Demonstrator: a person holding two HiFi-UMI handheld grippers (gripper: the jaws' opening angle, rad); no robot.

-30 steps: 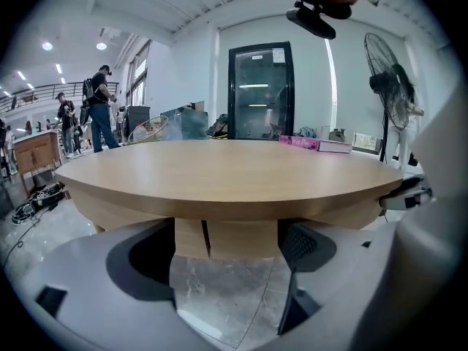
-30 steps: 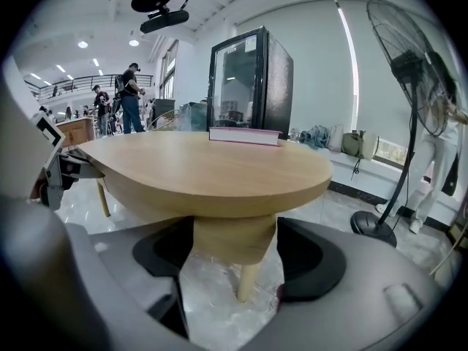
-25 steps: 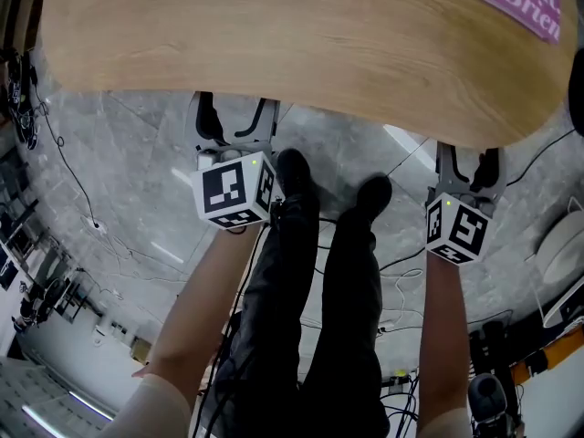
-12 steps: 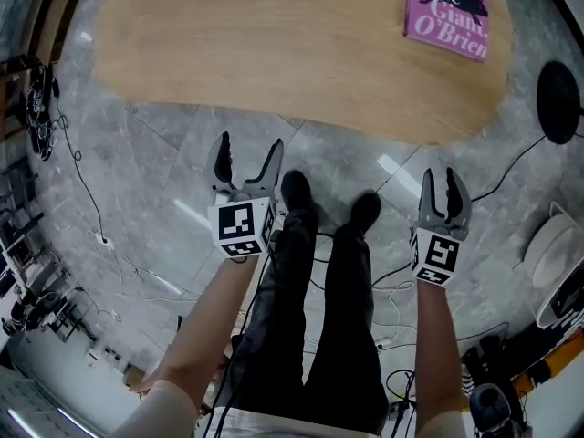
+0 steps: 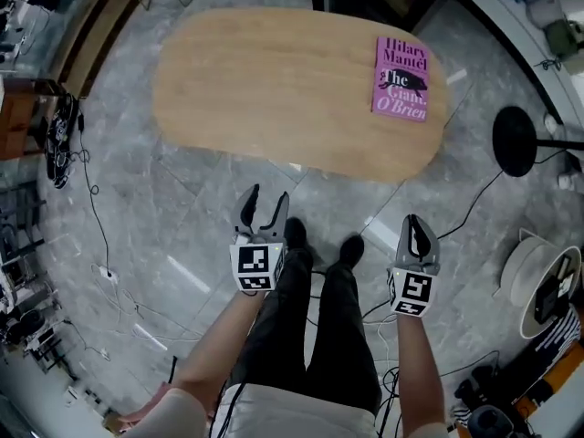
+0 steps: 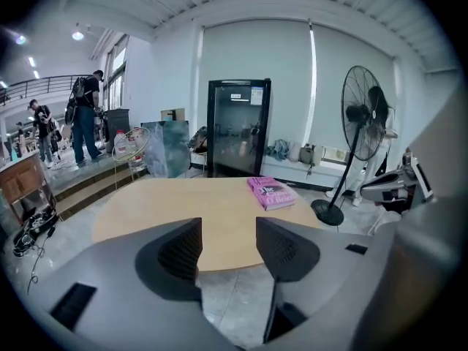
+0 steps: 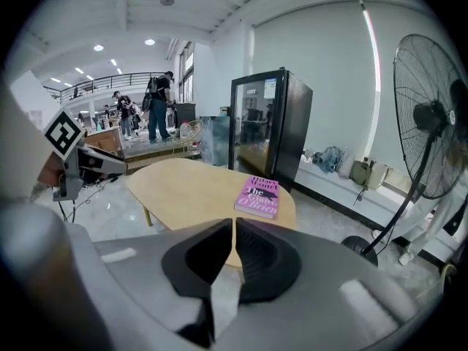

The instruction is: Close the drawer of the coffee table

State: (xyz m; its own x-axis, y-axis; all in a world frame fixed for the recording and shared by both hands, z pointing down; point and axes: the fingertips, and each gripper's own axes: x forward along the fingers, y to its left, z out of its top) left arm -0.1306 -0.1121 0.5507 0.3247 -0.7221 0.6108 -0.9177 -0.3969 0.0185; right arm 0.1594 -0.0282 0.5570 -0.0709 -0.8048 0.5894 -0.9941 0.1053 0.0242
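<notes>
The oval wooden coffee table [image 5: 274, 80] stands on the grey floor with a pink book [image 5: 400, 78] near its right end. No drawer front shows in any view. Both grippers hang in the air on the near side of the table, well apart from it. My left gripper [image 5: 266, 199] is open; its jaws have just been closing, with nothing between them [image 6: 228, 232]. My right gripper [image 5: 416, 222] has just closed and is shut on nothing [image 7: 234, 229]. Both gripper views look down on the tabletop [image 6: 183, 203] [image 7: 183, 185] and the book [image 6: 272, 193] [image 7: 257, 196].
The person's legs and black shoes [image 5: 319, 245] stand between the grippers. A standing fan [image 6: 363, 123] has its round base [image 5: 516, 140] right of the table. A black glass-door cabinet [image 6: 238, 126] stands behind. Cables [image 5: 91, 208] trail over the floor. A white spool [image 5: 538, 276] sits at the right.
Both grippers have lifted up and away from the table's near edge, so the whole tabletop now shows. The right jaws went from open to shut; the left jaws narrowed.
</notes>
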